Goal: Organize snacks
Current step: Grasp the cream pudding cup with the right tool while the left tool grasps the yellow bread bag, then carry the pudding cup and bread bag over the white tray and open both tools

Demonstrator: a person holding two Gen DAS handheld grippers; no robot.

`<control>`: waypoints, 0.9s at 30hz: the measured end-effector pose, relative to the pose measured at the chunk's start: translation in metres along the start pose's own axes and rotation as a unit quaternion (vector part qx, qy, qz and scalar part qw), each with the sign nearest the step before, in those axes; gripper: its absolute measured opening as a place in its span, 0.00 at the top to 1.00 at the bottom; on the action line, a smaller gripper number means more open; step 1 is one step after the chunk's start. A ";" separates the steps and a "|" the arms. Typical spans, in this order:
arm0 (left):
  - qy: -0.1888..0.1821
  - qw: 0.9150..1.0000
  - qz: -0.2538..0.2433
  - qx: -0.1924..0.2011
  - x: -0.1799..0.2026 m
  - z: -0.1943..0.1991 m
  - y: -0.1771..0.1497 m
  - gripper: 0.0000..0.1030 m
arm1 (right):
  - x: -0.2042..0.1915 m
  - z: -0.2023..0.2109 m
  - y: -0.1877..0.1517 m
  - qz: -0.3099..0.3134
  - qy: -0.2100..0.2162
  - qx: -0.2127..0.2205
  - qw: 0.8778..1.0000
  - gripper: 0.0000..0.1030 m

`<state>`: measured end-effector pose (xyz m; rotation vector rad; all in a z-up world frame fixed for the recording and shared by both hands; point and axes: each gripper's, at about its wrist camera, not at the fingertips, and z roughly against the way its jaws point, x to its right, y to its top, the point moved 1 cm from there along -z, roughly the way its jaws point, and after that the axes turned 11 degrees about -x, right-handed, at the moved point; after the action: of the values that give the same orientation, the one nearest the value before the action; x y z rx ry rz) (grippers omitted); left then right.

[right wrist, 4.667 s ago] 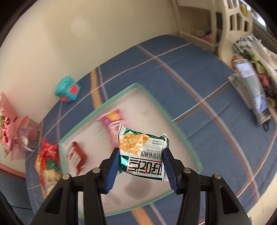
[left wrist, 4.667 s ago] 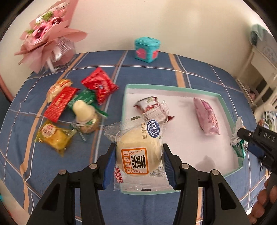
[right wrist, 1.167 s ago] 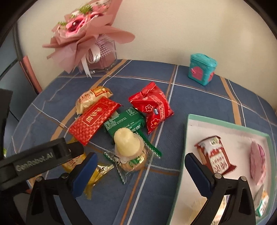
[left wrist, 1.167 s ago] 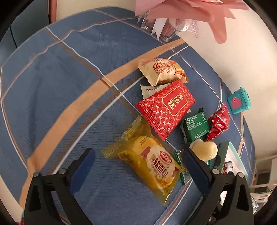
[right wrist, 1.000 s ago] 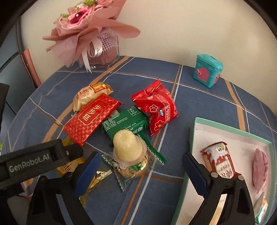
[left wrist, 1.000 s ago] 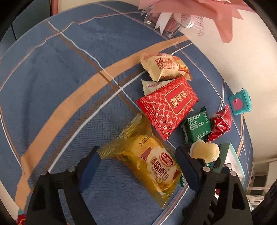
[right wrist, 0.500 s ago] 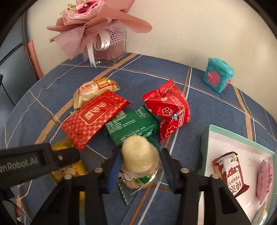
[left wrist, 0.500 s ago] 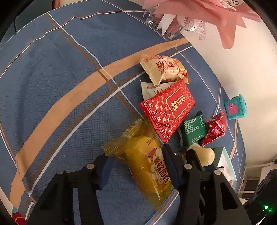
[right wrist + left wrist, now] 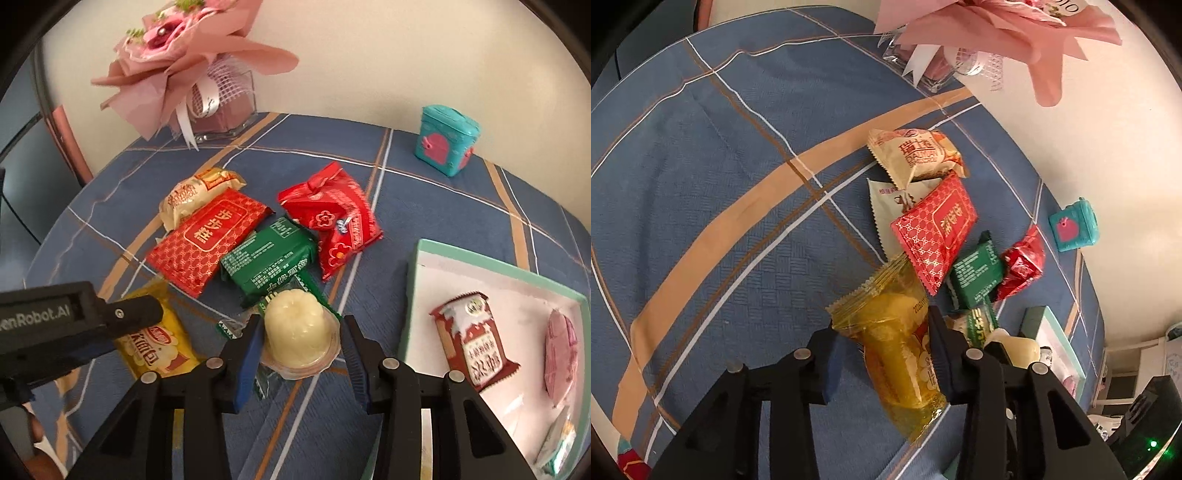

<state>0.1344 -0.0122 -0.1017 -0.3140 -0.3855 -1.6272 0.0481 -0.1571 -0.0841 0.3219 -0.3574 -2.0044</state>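
Your left gripper (image 9: 886, 345) is clenched on the transparent yellow plastic packet of soft bread (image 9: 901, 354), its blue pads pressing the packet's two sides while the crimped top edge stands up beyond the fingertips. Your right gripper (image 9: 301, 349) grasps the cream-coloured moulded pudding in its clear plastic cup (image 9: 297, 332), one pad on each side of the cup, whose clear wrapper trails under the fingers.

Just past your right gripper's tips lies the dark green foil snack bar (image 9: 267, 258), touching the pudding's wrapper. To its left, overlapping its edge, sits the flat red packet with gold lattice print (image 9: 210, 240), and beyond that the beige wrapped pastry (image 9: 195, 194). Ahead and slightly right lies the crinkled red flower-print bag (image 9: 334, 219).

To the right of your right gripper, the shallow white tray with a mint-green rim (image 9: 413, 273) holds a red-and-white packet (image 9: 474, 338) and a pink wrapped snack (image 9: 561, 354).

Far ahead on the blue plaid-covered table (image 9: 424, 206) stand a pink paper bouquet (image 9: 192, 62) and a small teal box (image 9: 447, 144).
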 end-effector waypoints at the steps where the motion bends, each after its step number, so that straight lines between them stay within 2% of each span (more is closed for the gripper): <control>1: 0.000 1.000 -0.002 0.002 0.002 0.002 -0.002 0.60 | 0.002 0.003 -0.001 -0.005 0.002 0.000 1.000 0.56; 9: -0.025 1.000 -0.009 0.015 0.010 0.022 -0.012 0.61 | 0.013 0.030 -0.005 -0.031 0.015 0.008 0.999 0.56; 14: -0.038 0.998 -0.018 0.039 0.014 0.042 -0.019 0.61 | 0.017 0.046 -0.009 -0.037 0.015 0.014 0.999 0.56; 27: -0.046 0.995 -0.050 0.070 0.046 0.062 -0.038 0.61 | 0.027 0.089 -0.021 -0.049 0.024 0.041 0.998 0.56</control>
<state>0.0906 -0.0244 -0.0291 -0.2672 -0.5917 -1.6766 -0.0140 -0.1629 -0.0126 0.4458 -0.4009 -2.0779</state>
